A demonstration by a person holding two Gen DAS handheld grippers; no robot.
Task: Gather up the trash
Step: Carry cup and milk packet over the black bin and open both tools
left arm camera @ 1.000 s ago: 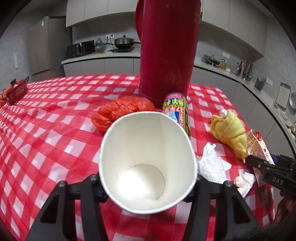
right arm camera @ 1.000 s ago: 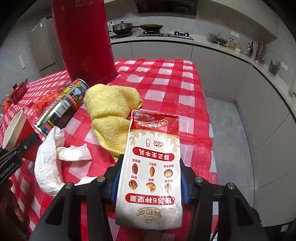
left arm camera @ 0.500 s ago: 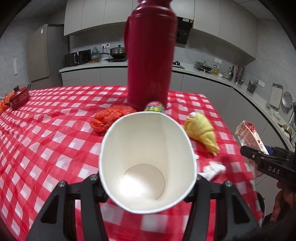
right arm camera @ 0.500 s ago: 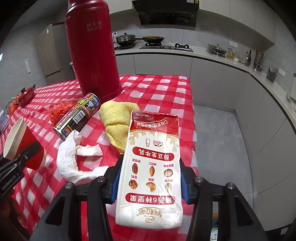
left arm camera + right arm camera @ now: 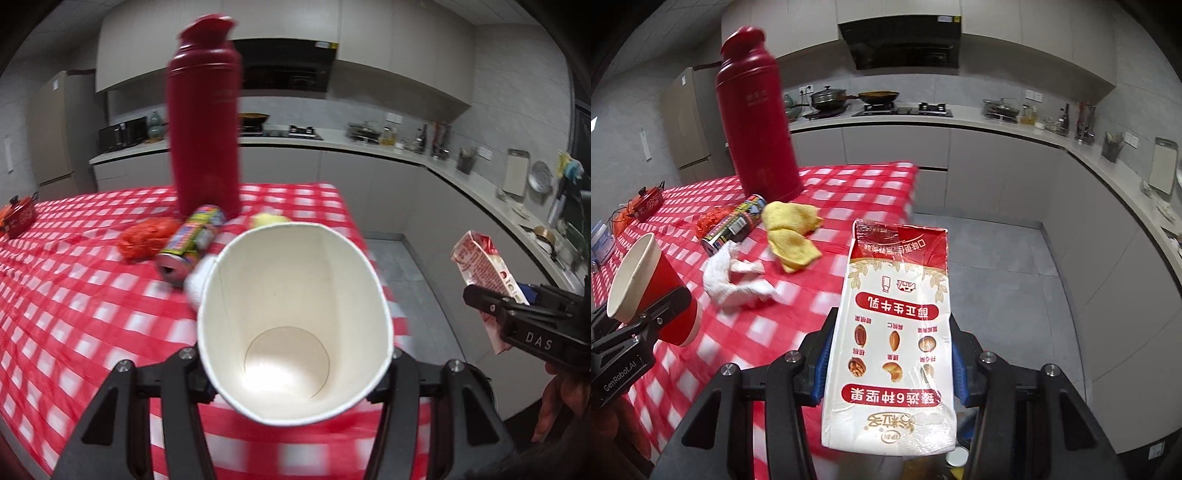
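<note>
- Trash is already in both grippers: the left gripper (image 5: pixel 295 365) has its jaws clenched on a red paper cup (image 5: pixel 293 325), squeezed oval, mouth facing the camera and empty inside
- Right gripper (image 5: pixel 890 358) grasps a torn-open nut milk carton (image 5: pixel 894 347) between blue-padded jaws, printed face up and the ripped end pointing to 12 o'clock; the grip sits low on the carton, likely so the open end stays away from the jaws
- Both pieces hang off the near edge of the counter (image 5: pixel 857 184), the carton over grey floor; judged from that, they are being carried to a bin
- Trash left on the red-checked cloth, in the right wrist view: a lying drink can (image 5: pixel 735 225) at 10 o'clock from the carton, a crumpled white tissue (image 5: pixel 733 277) just below it, a red plastic wad (image 5: pixel 713 221) touching the can's far side
- A yellow cloth (image 5: pixel 792 236) lies just beside the can; whether it counts as trash cannot be told
- A tall red thermos (image 5: pixel 757 125) stands behind the can, probably not trash
- No bin shows plainly; a round rim peeks out under the carton at 5 o'clock, too cut off to name
- Motion blur smears the left wrist view, and the cup hides the tissue and most of the yellow cloth there
</note>
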